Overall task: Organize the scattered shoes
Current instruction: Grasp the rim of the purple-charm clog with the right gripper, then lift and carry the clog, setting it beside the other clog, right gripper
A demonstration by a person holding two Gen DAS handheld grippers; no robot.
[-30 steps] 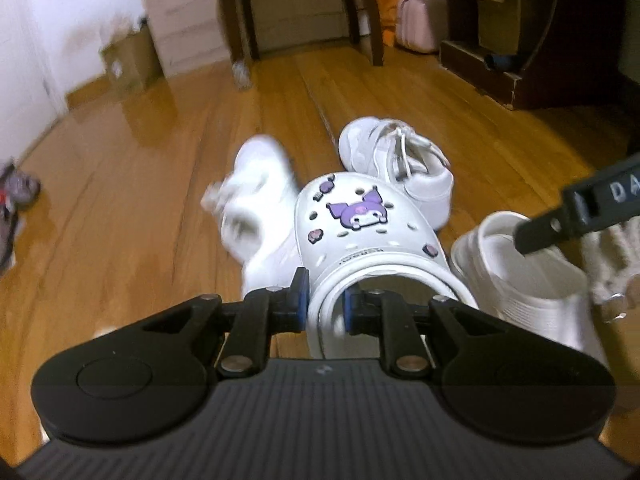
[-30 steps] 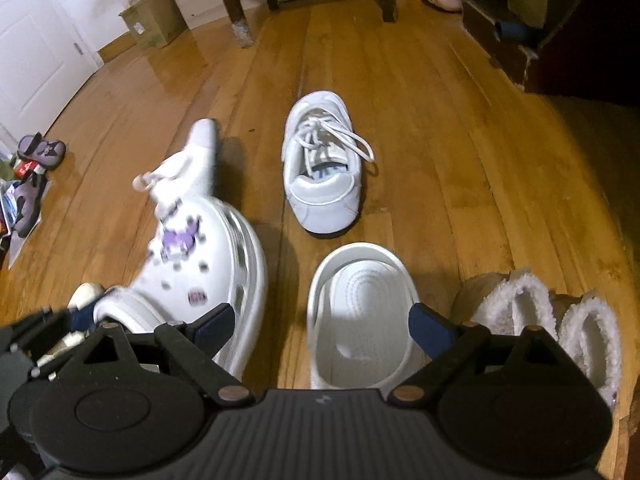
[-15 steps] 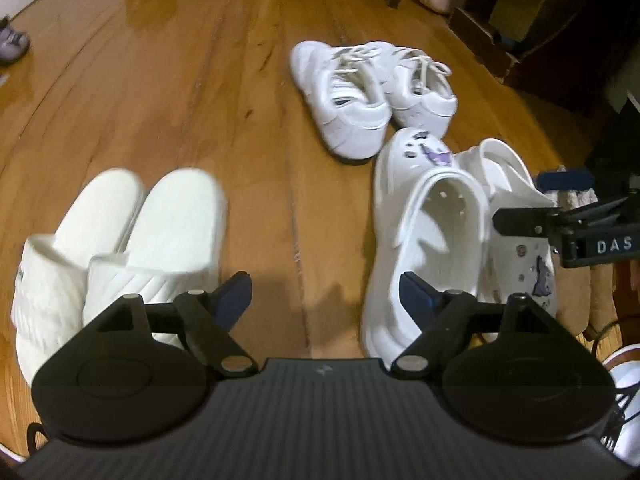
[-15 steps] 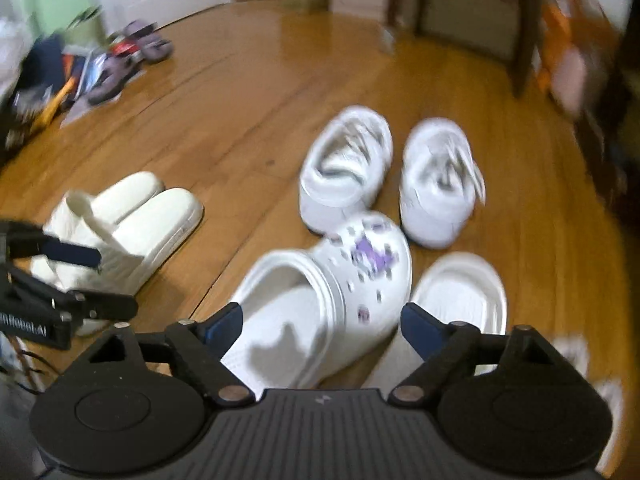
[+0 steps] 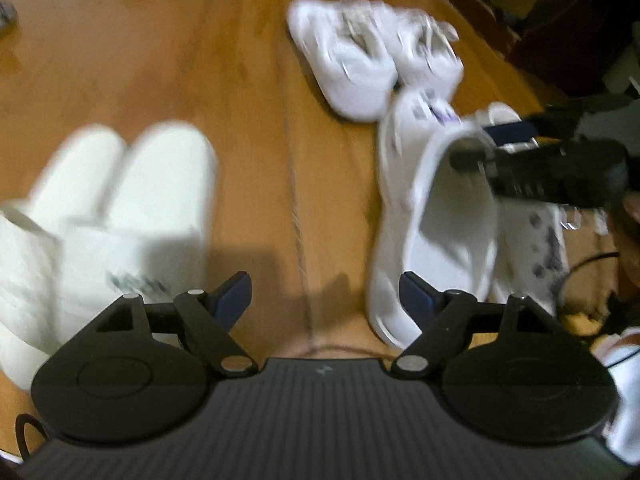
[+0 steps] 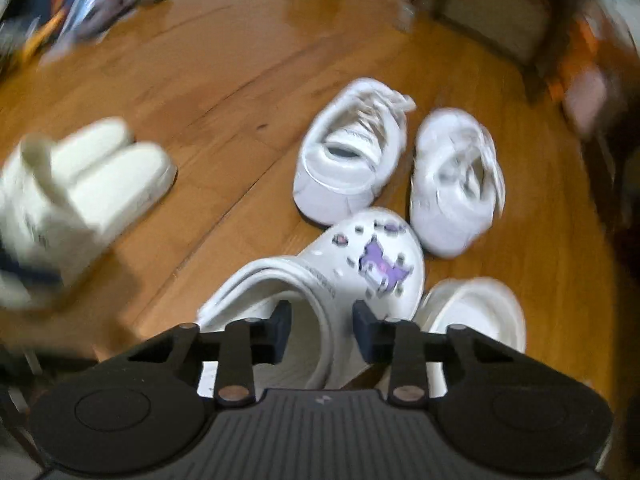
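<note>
A white clog with a purple charm [image 6: 360,256] lies on the wooden floor, with its partner clog [image 6: 480,312] just to its right. My right gripper [image 6: 320,332] straddles the charm clog's side wall, one finger inside the opening and one outside. Its jaws are closing, and the pads are not clearly pressing. From the left wrist view, that clog [image 5: 432,220] lies to the right with the right gripper [image 5: 486,142] at its rim. My left gripper [image 5: 326,296] hangs open over bare floor, holding nothing.
A pair of white sneakers [image 6: 352,160] stands side by side just beyond the clogs. A pair of cream slides [image 5: 120,200] lies to the left. Small shoes and clutter [image 6: 100,4] sit at the far left, and dark furniture [image 5: 560,20] at the far right.
The left gripper let go of the charm clog's heel, opened and swung towards the slides. The clog now rests beside its partner. The right gripper's jaws narrowed around its wall.
</note>
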